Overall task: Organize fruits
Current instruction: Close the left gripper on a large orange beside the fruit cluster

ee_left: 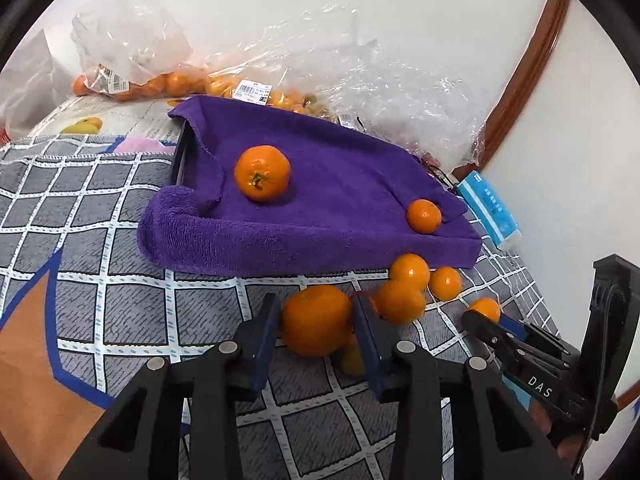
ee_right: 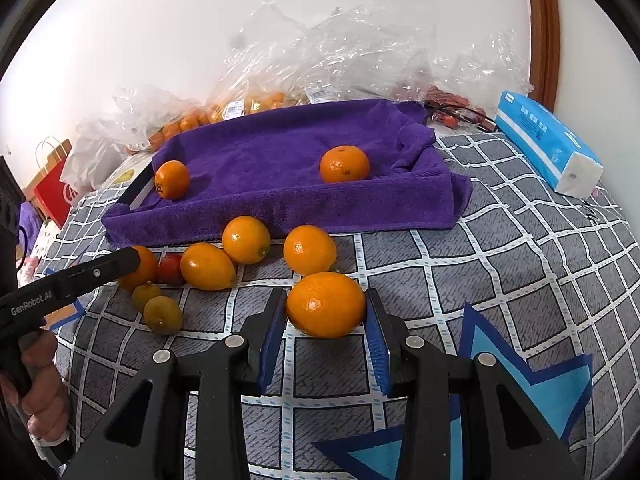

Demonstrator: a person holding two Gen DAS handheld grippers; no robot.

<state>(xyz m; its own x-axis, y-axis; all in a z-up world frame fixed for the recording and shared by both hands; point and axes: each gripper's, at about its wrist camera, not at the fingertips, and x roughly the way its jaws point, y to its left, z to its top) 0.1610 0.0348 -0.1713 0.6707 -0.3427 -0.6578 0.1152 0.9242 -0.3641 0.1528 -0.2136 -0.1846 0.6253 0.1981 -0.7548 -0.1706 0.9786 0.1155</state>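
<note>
Left gripper [ee_left: 316, 322] and right gripper [ee_right: 325, 306] each clamp 1 orange; towel-lined tray [ee_right: 280, 208] ahead holds 2, likely the destination.

Both 2 fisheye views sit low and close, angled down along their own fingers toward the wall. Both share the purple towel [ee_left: 320, 216] [ee_right: 280, 184] and checked cloth [ee_left: 100, 280] [ee_right: 500, 280].
</note>
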